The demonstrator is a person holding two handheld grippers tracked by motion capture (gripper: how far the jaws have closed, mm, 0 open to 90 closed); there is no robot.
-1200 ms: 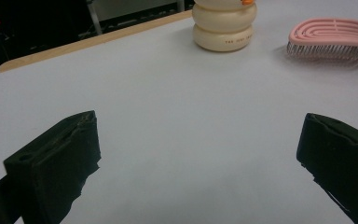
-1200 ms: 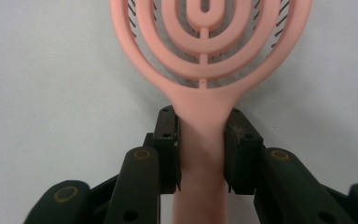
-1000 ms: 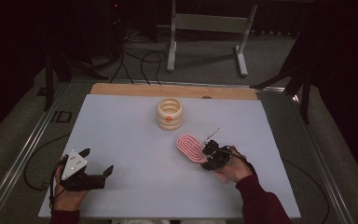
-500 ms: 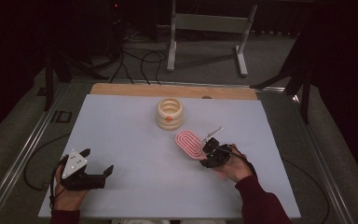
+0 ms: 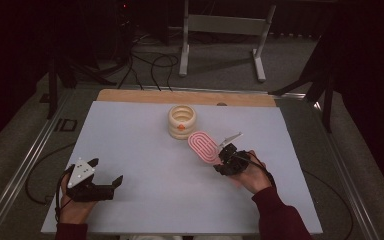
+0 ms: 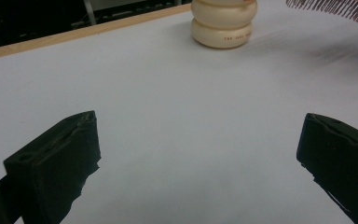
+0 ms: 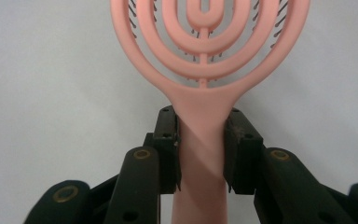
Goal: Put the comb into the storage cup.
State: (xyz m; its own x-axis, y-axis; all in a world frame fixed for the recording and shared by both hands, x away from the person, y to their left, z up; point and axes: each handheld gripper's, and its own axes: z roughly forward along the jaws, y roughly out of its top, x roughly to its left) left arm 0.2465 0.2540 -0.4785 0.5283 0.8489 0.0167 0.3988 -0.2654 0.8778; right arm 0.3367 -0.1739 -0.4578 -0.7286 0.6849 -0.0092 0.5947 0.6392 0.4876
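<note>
Two right gripper (image 7: pixel 201 140) fingers (image 7: pixel 168 144) clamped on the pink hairbrush (image 7: pixel 205 88) handle, left gripper (image 6: pixel 200 158) fingers agape

The pink hairbrush (image 7: pixel 204 100) at the top of the right gripper view looks like smooth moulded plastic with a soft satin sheen. The jaws gripping its handle are matt black, with brass-coloured rivets. The bench (image 5: pixel 130 150) has a matt, pale, paper-like top and a bare wood strip along its far edge. The cream stacked rings (image 6: pixel 223 22), upper centre of the left gripper view, look smooth and faintly glossy.
</note>
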